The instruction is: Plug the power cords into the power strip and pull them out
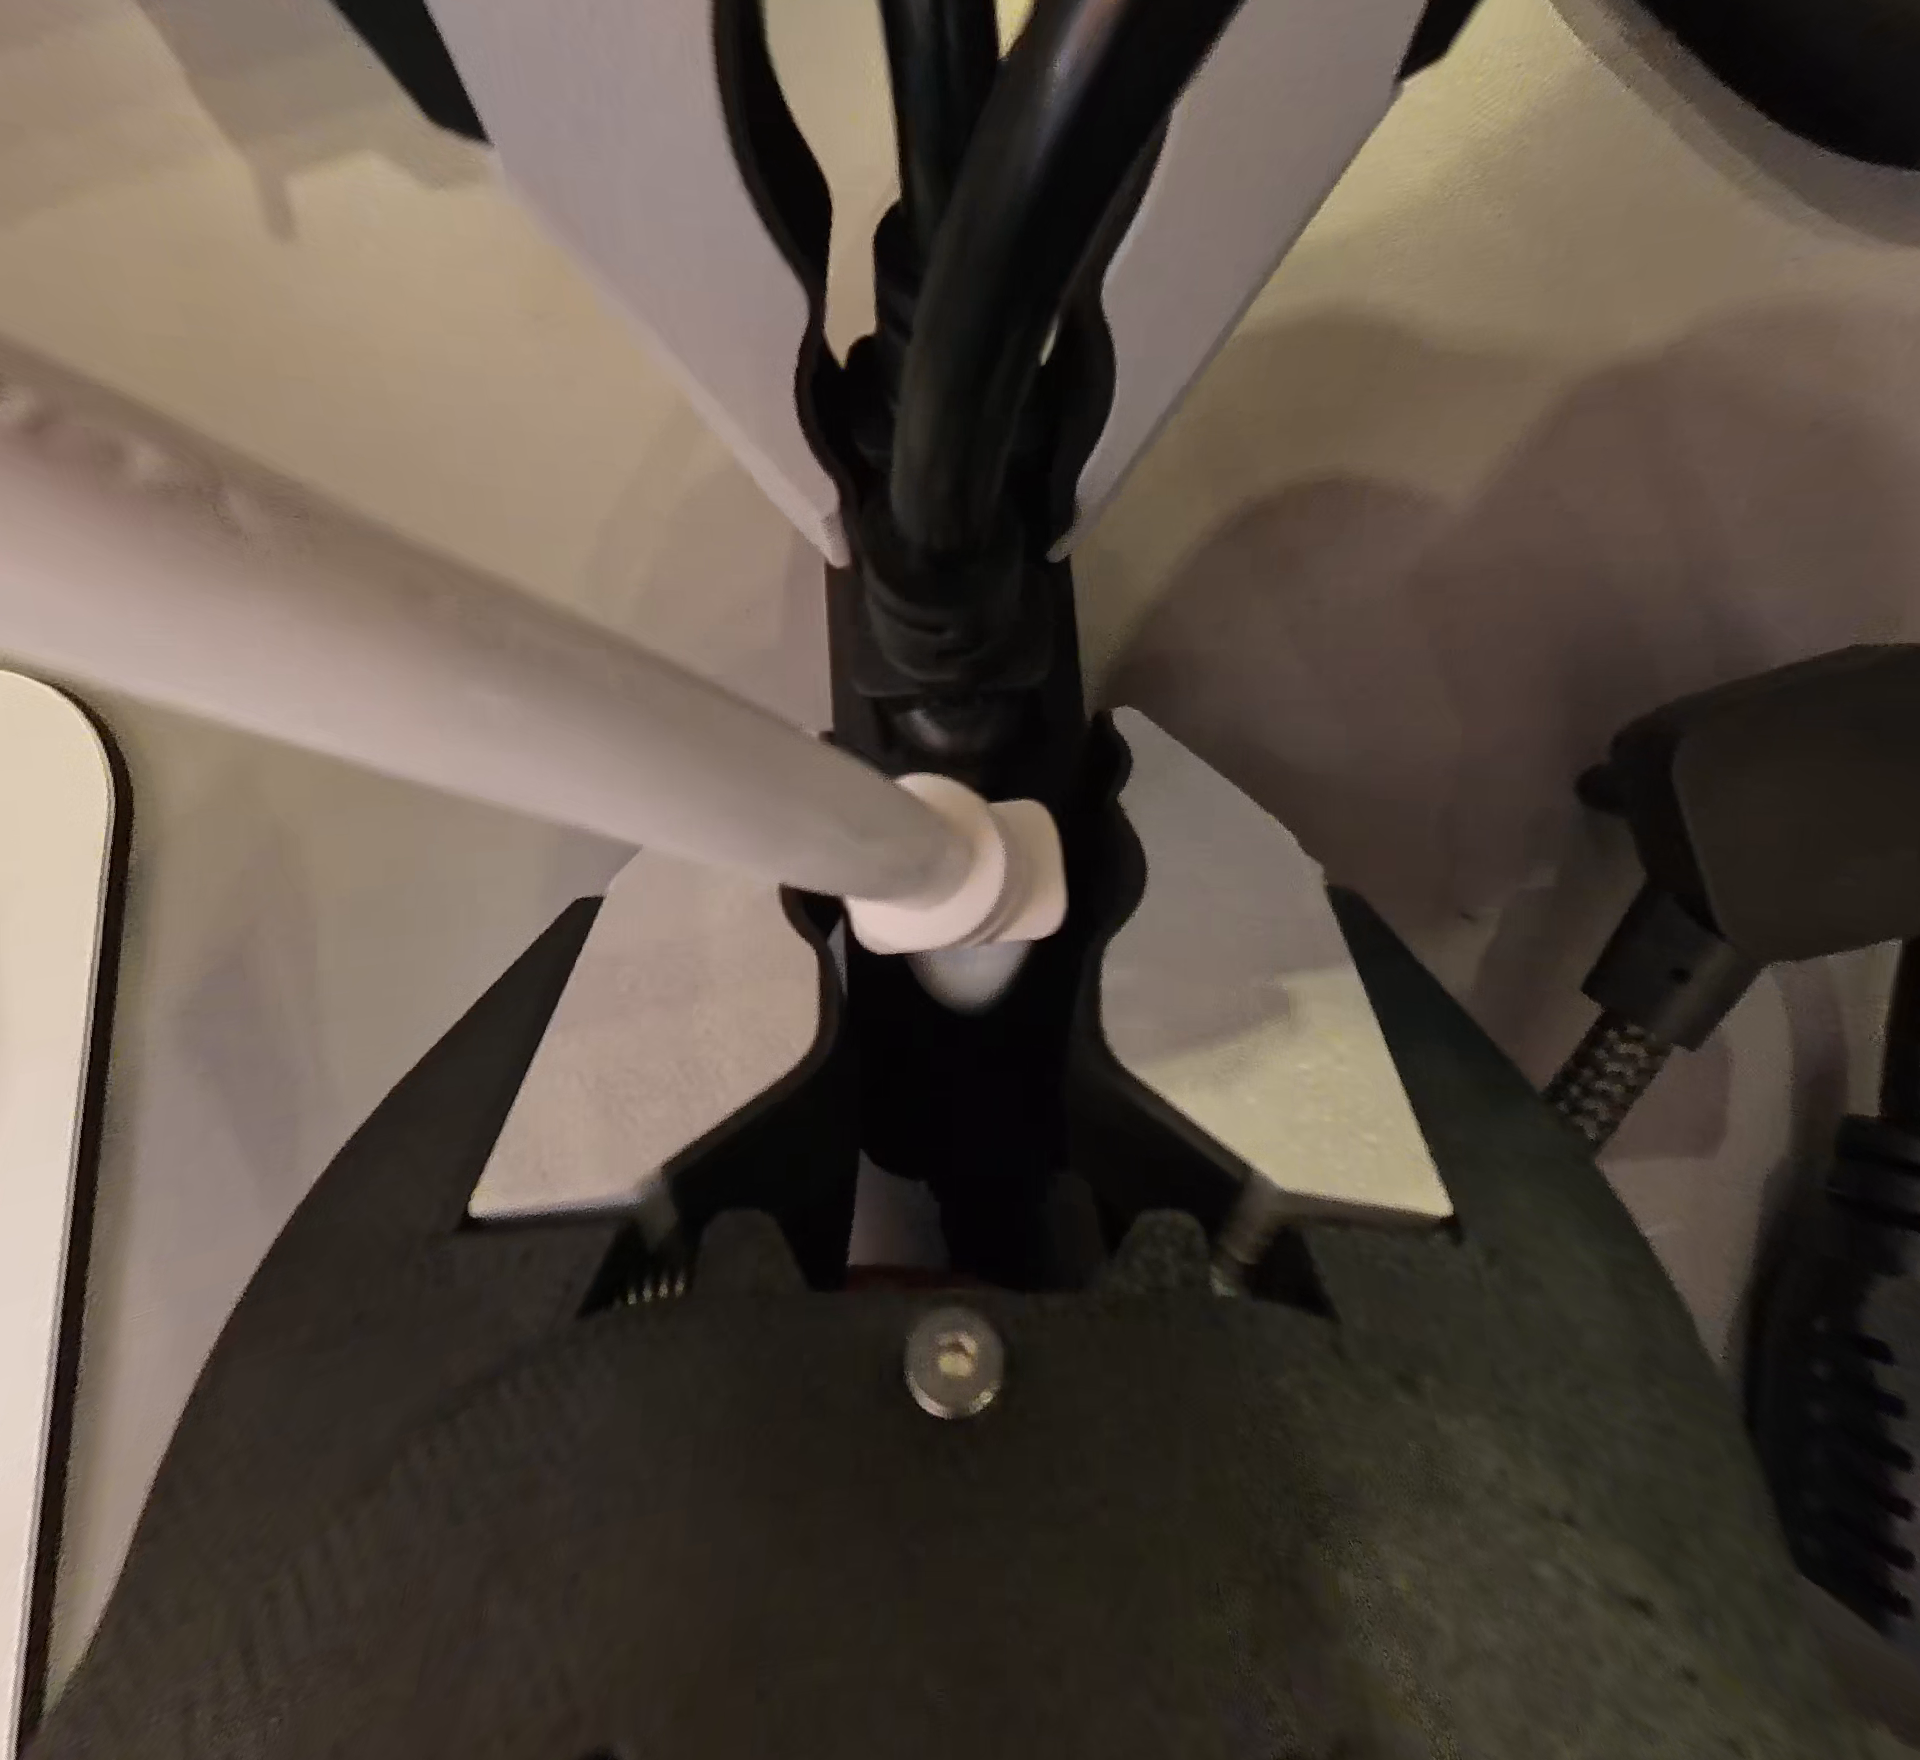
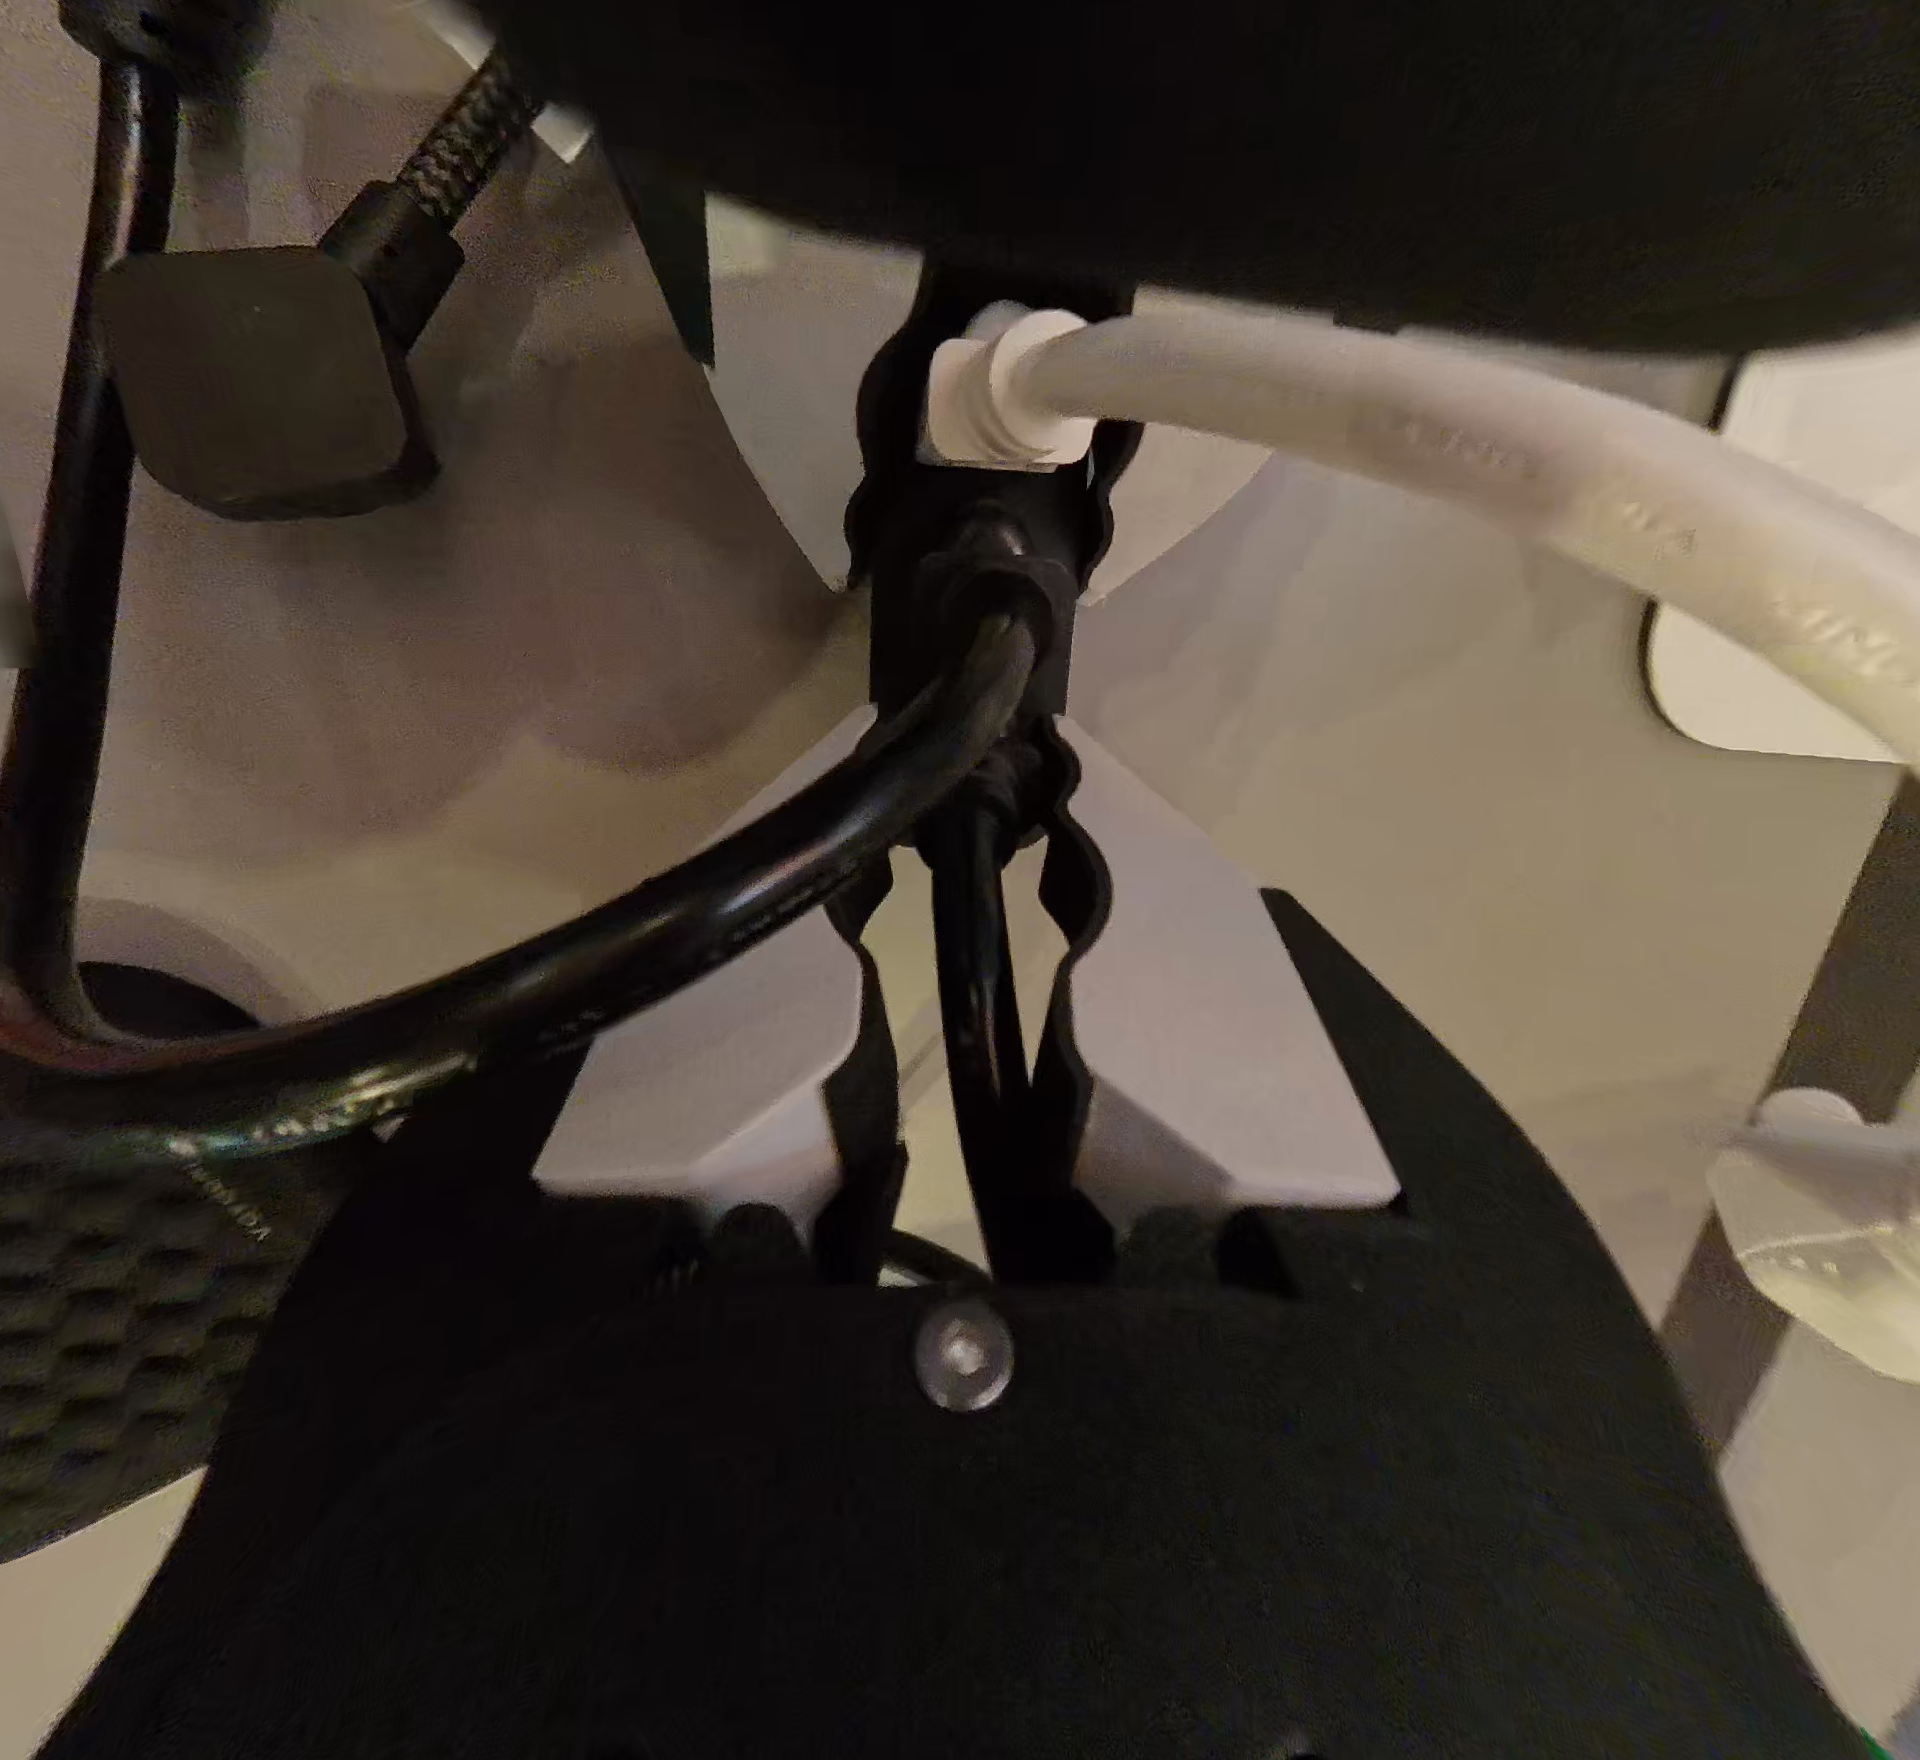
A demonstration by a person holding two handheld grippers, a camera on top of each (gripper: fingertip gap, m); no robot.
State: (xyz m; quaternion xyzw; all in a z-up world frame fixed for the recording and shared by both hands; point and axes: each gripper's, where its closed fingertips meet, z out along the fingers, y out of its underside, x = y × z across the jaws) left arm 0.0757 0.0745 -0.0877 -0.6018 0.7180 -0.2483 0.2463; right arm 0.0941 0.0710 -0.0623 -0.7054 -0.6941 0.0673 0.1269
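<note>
Surface: pale tabletop (image 1: pixel 1455 567), dim and warm-lit, running under both grippers.
White cord: thick white cord (image 1: pixel 468 671) comes in from 9 o'clock in the left wrist view; its ribbed collar sits at the centre.
Left gripper (image 1: pixel 966 858): narrow, its black pads pinched on the white cord's collar.
Black cord: glossy black cord (image 2: pixel 623 962) sweeps from 8 o'clock to the centre of the right wrist view, with thinner black strands beside it.
Right gripper (image 2: pixel 977 775): narrow, clamped on the black cord close to its end.
Black block (image 2: pixel 966 588): sits between the two sets of fingertips, touching both cord ends; whether it is a plug or a socket cannot be told.
Facing: the grippers meet tip to tip, each appearing at 12 o'clock in the other's view.
Power strip: cannot be told apart with certainty in either view.
Black adapter (image 2: pixel 260 380): square, at 10 o'clock in the right wrist view, a braided cable (image 2: pixel 457 141) leaving its corner.
White slab (image 1: pixel 52 1035): rounded corner, at 9 o'clock in the left wrist view.
Clear plastic piece (image 2: pixel 1818 1222): at 4 o'clock in the right wrist view, blurred.
</note>
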